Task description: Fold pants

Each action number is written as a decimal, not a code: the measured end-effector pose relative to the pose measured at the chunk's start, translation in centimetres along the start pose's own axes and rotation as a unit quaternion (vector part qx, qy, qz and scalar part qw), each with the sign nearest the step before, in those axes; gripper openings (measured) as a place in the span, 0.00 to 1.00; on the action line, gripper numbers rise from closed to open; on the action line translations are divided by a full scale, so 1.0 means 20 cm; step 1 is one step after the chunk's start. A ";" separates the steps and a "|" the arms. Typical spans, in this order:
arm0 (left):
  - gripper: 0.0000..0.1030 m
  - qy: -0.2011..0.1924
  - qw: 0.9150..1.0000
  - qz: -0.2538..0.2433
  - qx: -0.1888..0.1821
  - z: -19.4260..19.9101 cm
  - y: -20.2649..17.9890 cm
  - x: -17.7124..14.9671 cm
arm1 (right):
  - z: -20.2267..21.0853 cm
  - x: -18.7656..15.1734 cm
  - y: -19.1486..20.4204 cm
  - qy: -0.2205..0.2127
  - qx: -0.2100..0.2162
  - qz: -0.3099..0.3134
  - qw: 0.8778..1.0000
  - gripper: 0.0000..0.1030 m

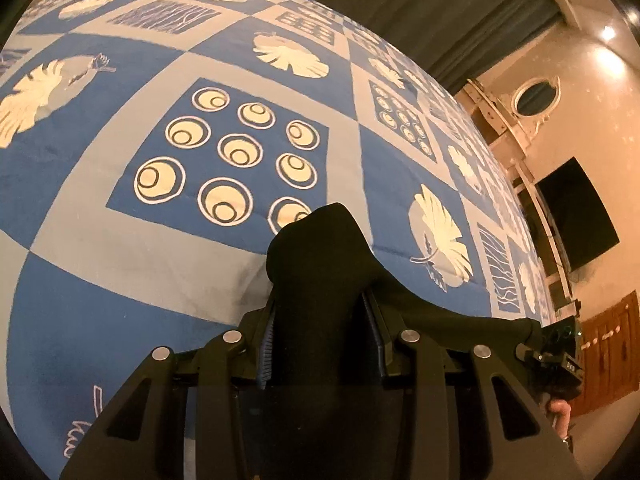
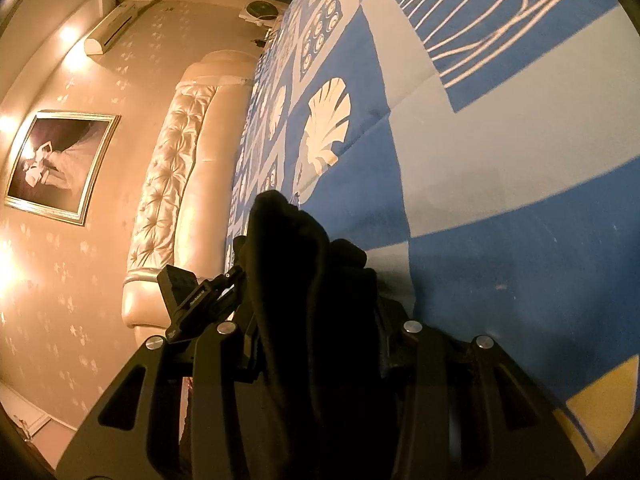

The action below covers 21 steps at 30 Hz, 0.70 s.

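Gripping black pants (image 1: 320, 272) in left tool (image 1: 320, 320) and right tool (image 2: 316, 320), fabric bunching between the fingers and poking toward 12 o'clock, hanging above the blue patterned bed (image 1: 120, 240)

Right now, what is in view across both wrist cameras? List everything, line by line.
pants: one, black, bunched in both grippers, held above the bed
bedspread: one, blue and grey with cream shell and circle prints, covering the bed
headboard: one, cream, tufted, at the bed's end in the right wrist view
picture: one, dark with a pale frame, on the wall
air conditioner: one, white, high on the wall
curtain: one, dark, beyond the bed
TV: one, black, on the wall in the left wrist view
left gripper: one, black, shut on the pants
right gripper: one, black, shut on the pants
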<state>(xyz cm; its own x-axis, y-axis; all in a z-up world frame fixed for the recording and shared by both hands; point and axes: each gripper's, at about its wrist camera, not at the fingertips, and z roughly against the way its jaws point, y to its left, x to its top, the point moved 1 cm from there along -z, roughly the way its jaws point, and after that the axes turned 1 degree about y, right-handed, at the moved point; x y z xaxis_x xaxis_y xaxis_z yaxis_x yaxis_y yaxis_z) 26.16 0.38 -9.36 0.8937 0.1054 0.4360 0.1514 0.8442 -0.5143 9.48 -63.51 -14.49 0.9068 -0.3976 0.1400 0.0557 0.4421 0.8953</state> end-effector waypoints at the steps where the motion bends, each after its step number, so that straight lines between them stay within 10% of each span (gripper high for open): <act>1: 0.36 0.001 1.000 0.001 -0.001 -0.01 0.01 0.00 | 0.00 0.00 0.00 0.001 0.000 0.001 1.000 0.38; 21: 0.36 0.000 1.000 -0.005 -0.007 -0.02 0.09 0.11 | -0.13 0.04 0.04 -0.003 0.015 0.003 1.000 0.38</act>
<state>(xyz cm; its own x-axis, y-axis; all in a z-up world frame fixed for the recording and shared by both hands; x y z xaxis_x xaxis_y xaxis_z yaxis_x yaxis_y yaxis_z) 28.61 2.00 -9.65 0.8921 0.0973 0.4412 0.1662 0.8374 -0.5208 11.29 -61.39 -14.70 0.9049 -0.3992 0.1474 0.0374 0.4196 0.9070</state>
